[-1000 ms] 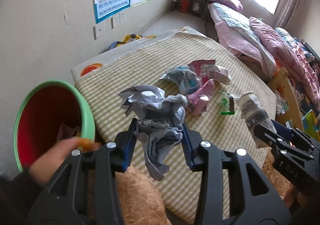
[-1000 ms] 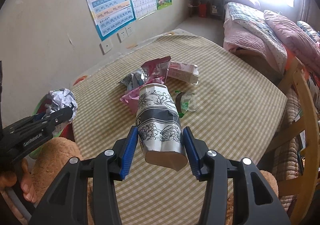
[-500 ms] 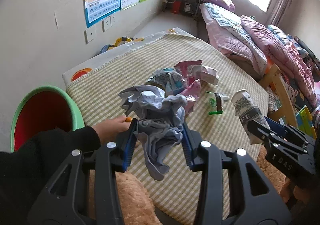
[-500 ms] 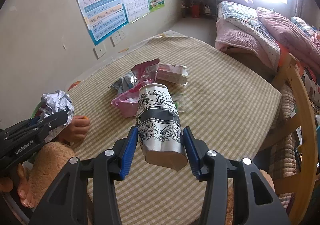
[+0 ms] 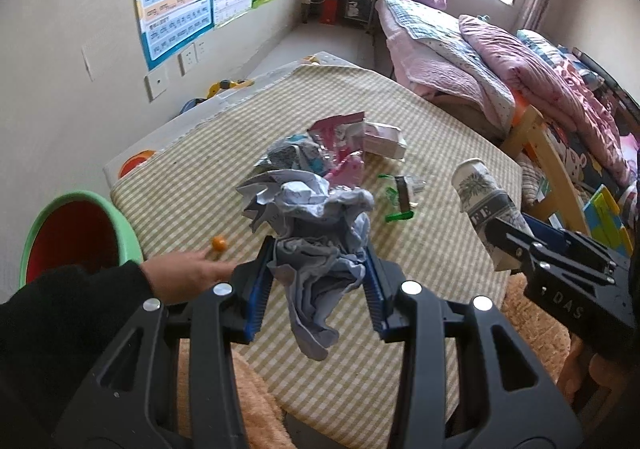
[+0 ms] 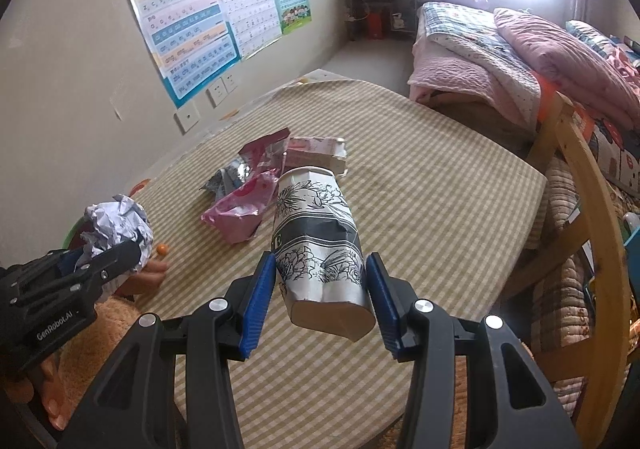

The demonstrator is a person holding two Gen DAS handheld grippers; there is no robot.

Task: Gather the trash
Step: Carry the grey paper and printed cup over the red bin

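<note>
Above the checked table [image 5: 460, 153], the left gripper [image 5: 320, 285] clamps crumpled paper [image 5: 312, 225] between its pads; the right gripper [image 6: 320, 297] pinches a squashed paper cup [image 6: 316, 233].

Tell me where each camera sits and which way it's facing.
Left wrist: on the left tool, looking down across the checked table; it grips crumpled paper.
Right wrist: on the right tool, facing the same table; it grips a paper cup.
Shared: each shows the other tool and the snack wrappers.
</note>
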